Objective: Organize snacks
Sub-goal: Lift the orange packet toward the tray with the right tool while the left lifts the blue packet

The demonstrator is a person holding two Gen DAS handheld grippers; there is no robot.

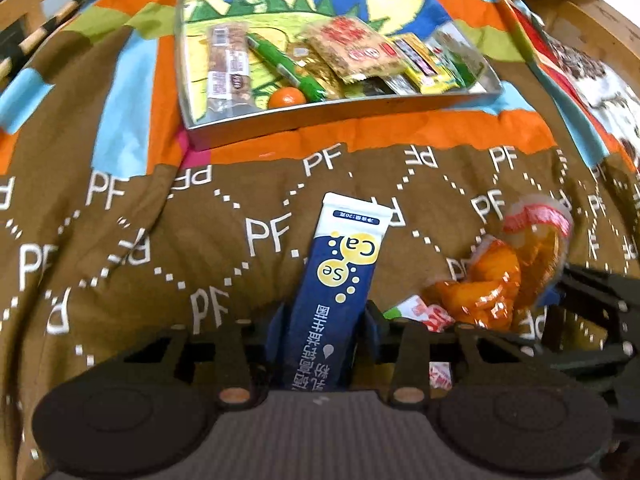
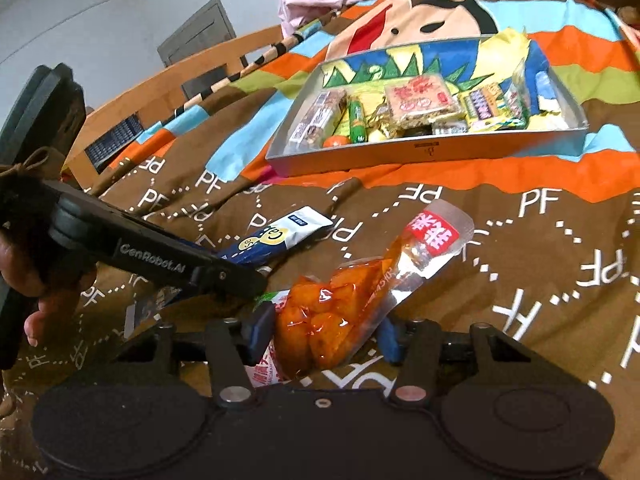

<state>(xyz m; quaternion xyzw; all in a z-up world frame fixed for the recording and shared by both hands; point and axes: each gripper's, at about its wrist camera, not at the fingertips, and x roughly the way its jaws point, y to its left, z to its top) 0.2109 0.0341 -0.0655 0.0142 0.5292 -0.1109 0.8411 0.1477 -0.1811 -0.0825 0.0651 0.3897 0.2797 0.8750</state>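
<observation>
Left gripper point(image 1: 325, 330) first: its two blue fingers point(image 1: 276, 326) sit narrow, pressed on either side of a blue-and-white sachet point(image 1: 340, 280), which stands up from the bottom centre of the left wrist view with its white end pointing toward the tray. That one is held, no question.

Over to the right gripper point(image 2: 324, 338): the blue fingers point(image 2: 262, 330) are set a little wider and flank a clear packet of orange snack pieces point(image 2: 332, 312), low in the middle of the right wrist view. The left finger touches the packet; whether the right one presses on it is hard to tell. The packet's red-labelled end slants toward the upper right, and a small red-and-white wrapper point(image 2: 266, 364) lies under it.

Both packs are over the brown quilt point(image 2: 520, 280) printed with white letters. The tray point(image 1: 344, 114) sits in the upper middle of both views, already loaded with wrapped bars, a green stick and a small orange ball point(image 1: 286, 98). A hand point(image 2: 40, 292) shows at the left edge of the right wrist view.
</observation>
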